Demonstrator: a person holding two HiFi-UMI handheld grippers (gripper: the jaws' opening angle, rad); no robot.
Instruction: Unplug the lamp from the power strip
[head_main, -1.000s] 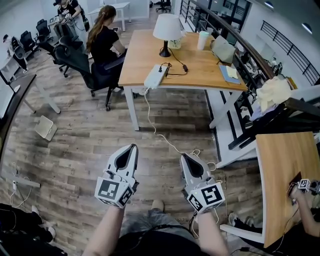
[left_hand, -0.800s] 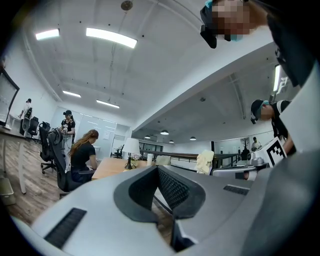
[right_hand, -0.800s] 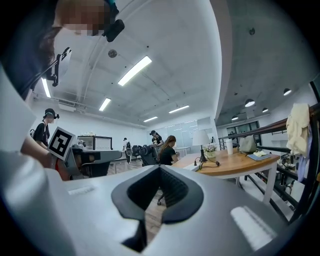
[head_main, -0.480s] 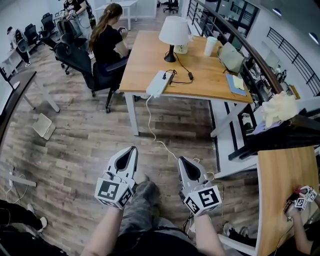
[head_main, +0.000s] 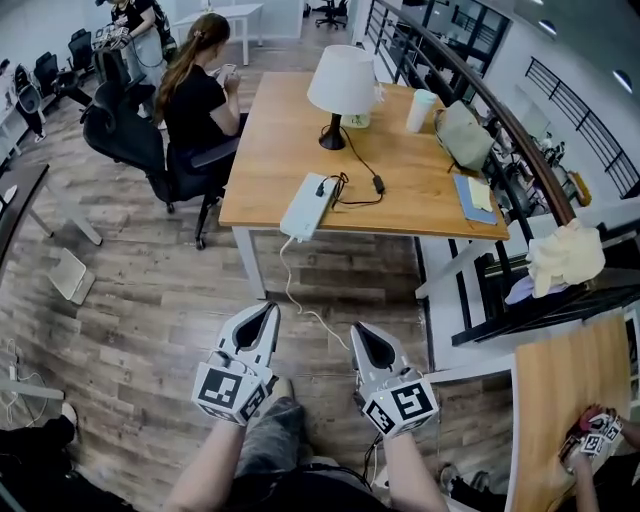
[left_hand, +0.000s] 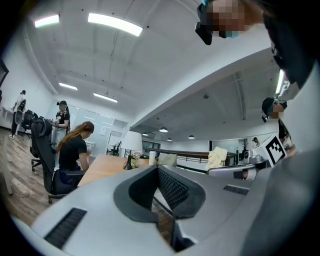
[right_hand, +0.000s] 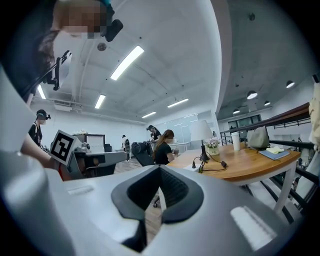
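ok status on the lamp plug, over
Left hand-held gripper and right hand-held gripper both shut, empty, short of the table. Lamp plugged into power strip at table's near edge. White cord trails on floor ahead.

Left tool (head_main: 262, 318), right tool (head_main: 362, 335) side by side, level, jaws together, empty.

I am in an open-plan office. Ahead of me a long wooden desk (head_main: 290, 150) carries a table lamp (head_main: 340, 80), a power strip (head_main: 308, 205), a cup (head_main: 420, 108) and notebooks (head_main: 472, 198). A person (head_main: 195, 95) sits at its side on a black swivel chair (head_main: 190, 165). More such chairs (head_main: 118, 125) and white desks (head_main: 225, 15) stand farther back. Strip lights (left_hand: 114, 24) run across the ceiling, above a wood-plank floor (head_main: 130, 310)
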